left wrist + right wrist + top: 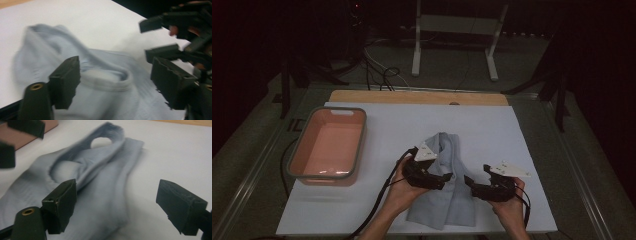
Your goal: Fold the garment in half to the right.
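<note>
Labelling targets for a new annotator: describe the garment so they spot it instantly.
On the white rectangular board covering the table, look near its front edge, right of the pink plastic tub. The pale blue-grey crumpled fabric garment lies there, the one soft thing, with a ribbed neckline.

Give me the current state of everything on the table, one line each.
Left gripper: open, jaws apart over the cloth, nothing pinched.
Right gripper: open, jaws wide at the cloth's right edge, holding nothing.
Light blue cloth: rumpled, partly folded, lying loose on the white board.
Pink basin: upright, empty, left of the cloth.
White board: flat on the table.
</note>
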